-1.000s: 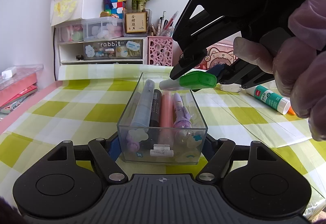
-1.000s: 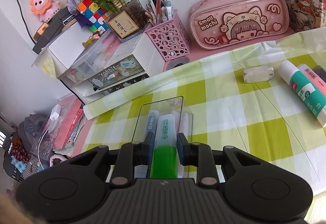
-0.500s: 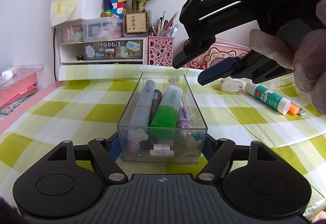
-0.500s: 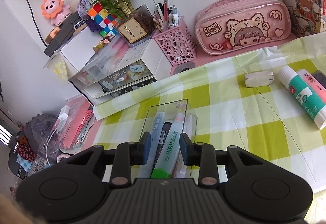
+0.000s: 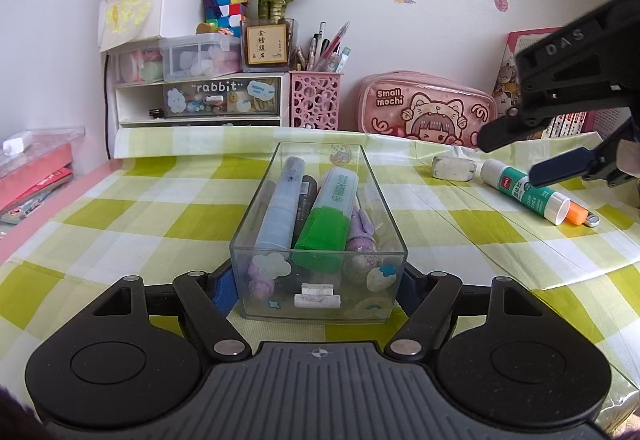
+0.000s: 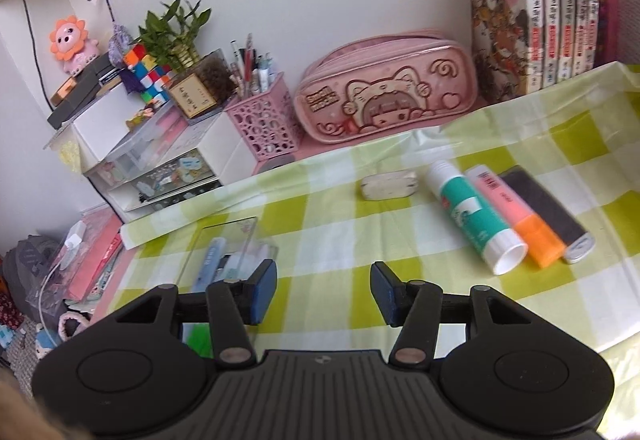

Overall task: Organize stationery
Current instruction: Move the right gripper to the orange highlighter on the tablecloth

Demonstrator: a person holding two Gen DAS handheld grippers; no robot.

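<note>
Your left gripper (image 5: 318, 280) is clamped on the near end of the clear box (image 5: 320, 292), with one blue pad against each side wall, and the box stands on the checked cloth of the worktop (image 5: 140, 216), near its front edge. Inside the box the green highlighter (image 5: 330, 218) lies along its length, on top of the other pens, between a pale blue marker (image 5: 282, 208) and a purple pen (image 5: 362, 230). Your right gripper (image 6: 324, 290) is released; its jaws are opening, and nothing is between them. It hangs above the cloth, to the right of the box. Toward the right edge of the worktop three things lie side by side and touching: the glue stick (image 6: 472, 216), the orange highlighter (image 6: 516, 216) and a dark flat case (image 6: 548, 212). A white eraser (image 6: 388, 186) lies just beside the glue stick, nearer the back edge, in front of the pink pencil case (image 6: 384, 92).
</note>
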